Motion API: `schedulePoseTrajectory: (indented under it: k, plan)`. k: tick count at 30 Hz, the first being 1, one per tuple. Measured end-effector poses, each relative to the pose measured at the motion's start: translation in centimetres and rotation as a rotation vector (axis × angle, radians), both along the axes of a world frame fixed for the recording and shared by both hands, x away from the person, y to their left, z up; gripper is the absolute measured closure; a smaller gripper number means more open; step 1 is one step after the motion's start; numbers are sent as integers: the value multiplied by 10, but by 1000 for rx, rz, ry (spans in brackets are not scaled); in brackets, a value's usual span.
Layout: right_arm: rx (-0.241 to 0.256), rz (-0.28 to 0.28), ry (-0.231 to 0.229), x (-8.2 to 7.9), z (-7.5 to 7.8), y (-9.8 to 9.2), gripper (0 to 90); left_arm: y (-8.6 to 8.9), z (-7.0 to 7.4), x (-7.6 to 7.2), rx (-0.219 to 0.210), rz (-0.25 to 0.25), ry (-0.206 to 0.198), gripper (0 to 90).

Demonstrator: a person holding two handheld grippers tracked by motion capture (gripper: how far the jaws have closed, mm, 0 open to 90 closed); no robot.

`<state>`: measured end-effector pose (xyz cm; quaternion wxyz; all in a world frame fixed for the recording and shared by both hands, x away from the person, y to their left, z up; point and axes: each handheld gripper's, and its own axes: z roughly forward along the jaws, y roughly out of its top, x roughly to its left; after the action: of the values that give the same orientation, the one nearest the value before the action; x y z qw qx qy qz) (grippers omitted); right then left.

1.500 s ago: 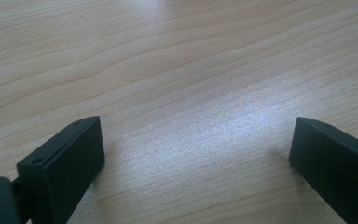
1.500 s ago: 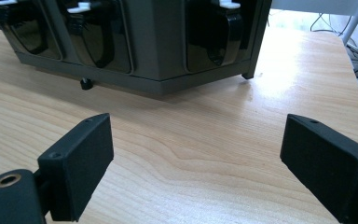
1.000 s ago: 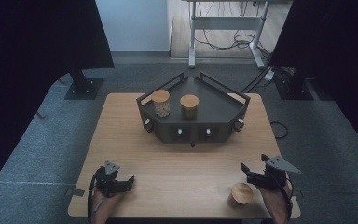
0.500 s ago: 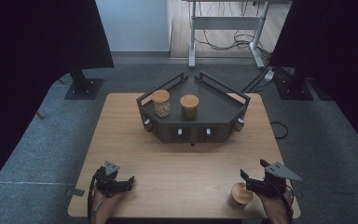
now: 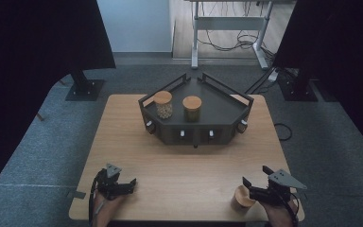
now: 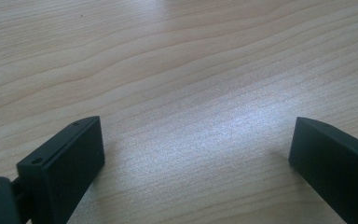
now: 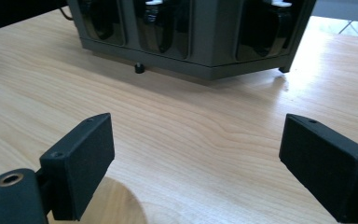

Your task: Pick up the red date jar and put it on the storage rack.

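Right gripper poised beside wooden-lidded jar, well short of dark tray; jaws wide apart, holding nothing. Left gripper likewise spread, empty. Reach underway; next move likely needs jaws centred around jar.

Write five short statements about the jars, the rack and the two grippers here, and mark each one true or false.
1. Two wooden-lidded jars stand on the dark rack. True: the left jar and the right jar.
2. The third jar lies between the left gripper's jaws. False: it stands by the right gripper, near the table's front edge.
3. The left gripper is open over bare wood. True.
4. The right gripper is shut on the third jar. False: its jaws stand wide apart.
5. The rack sits at the table's near edge. False: it sits at the far side.
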<state>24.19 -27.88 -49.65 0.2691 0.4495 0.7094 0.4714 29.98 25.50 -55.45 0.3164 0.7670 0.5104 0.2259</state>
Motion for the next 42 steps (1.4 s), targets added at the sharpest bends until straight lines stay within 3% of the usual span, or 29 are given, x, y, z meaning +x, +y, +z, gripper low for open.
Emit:
schedulePoseTrajectory:
  k: [28,42]
  plan:
    - [11,123,16,-26,-9,16,92,0,0,0,0,1,0,29]
    - [-11,148,23,-33,-17,20,88,0,0,0,0,1,0,29]
